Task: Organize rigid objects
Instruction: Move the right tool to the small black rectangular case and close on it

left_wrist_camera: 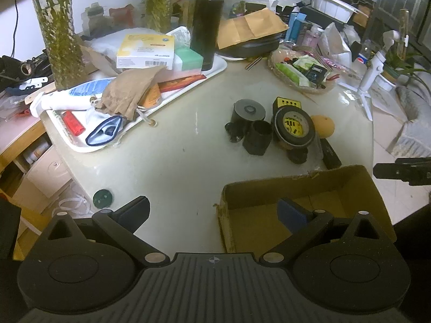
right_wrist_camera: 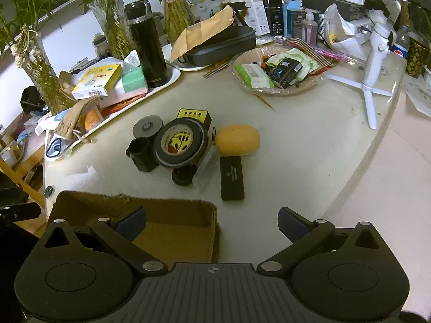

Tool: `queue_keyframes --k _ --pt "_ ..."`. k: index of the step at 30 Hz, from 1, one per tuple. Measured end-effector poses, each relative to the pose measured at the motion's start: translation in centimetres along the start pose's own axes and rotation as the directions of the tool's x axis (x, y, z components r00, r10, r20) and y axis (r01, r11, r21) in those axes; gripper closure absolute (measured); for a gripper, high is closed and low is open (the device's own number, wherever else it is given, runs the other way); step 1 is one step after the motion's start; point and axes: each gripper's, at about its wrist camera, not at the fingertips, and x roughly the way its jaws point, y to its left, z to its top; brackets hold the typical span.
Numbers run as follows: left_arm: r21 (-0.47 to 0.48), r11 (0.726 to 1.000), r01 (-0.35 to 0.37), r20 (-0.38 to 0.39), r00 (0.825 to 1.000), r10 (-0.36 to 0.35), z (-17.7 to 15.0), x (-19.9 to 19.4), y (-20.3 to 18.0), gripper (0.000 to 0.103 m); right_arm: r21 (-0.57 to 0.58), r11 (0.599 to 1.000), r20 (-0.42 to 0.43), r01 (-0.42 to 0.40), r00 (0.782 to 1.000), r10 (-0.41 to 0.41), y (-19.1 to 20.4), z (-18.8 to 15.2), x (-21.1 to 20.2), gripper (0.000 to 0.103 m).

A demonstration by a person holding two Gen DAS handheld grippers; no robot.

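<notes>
An open cardboard box [left_wrist_camera: 304,204] is seen at the near edge of the desk [left_wrist_camera: 175,145]; what shows of its brown floor is bare, and its near part is hidden behind the tools. The left tool [left_wrist_camera: 212,212] is held spread wide with nothing between its fingers, one finger over the desk and the other over the box. The right tool [right_wrist_camera: 212,223] is likewise spread wide and empty, its left finger over the box and its right finger over the bare desk.

Beyond the box, a cluster of rigid objects is gathered in the middle of the desk: a roll of black tape [right_wrist_camera: 181,143] with a yellow label, leaned against a yellow-topped black device [right_wrist_camera: 192,115]; a dark cylinder [right_wrist_camera: 147,129] to the left; a black hexagonal cup [right_wrist_camera: 141,154] in front of it; a small black cap [right_wrist_camera: 183,176]; a flat black case [right_wrist_camera: 232,177] lying nearest the box; and an orange fruit [right_wrist_camera: 238,140] to the right.

Farther left, a white tray [left_wrist_camera: 150,113] is loaded with boxes, a brown bag and a tall black flask [left_wrist_camera: 206,24]. Farther right, a shallow basket [right_wrist_camera: 280,87] is filled with green and black packets.
</notes>
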Motion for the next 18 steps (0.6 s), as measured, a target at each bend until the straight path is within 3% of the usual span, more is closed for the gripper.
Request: queue_keyframes --k 13,18 --pt "0.021 1.000 0.022 0.069 0.997 -0.024 0.3 1.4 0.2 0.000 -0.009 1.000 0.003 0.008 1.000 -0.008 -1.0 2.5 3.8 0.001" --pt "0.007 0.999 0.035 0.098 0.995 -0.035 0.3 1.6 0.6 0.000 -0.029 0.999 -0.022 0.031 0.999 -0.032 -1.3 3.3 6.1 0.011"
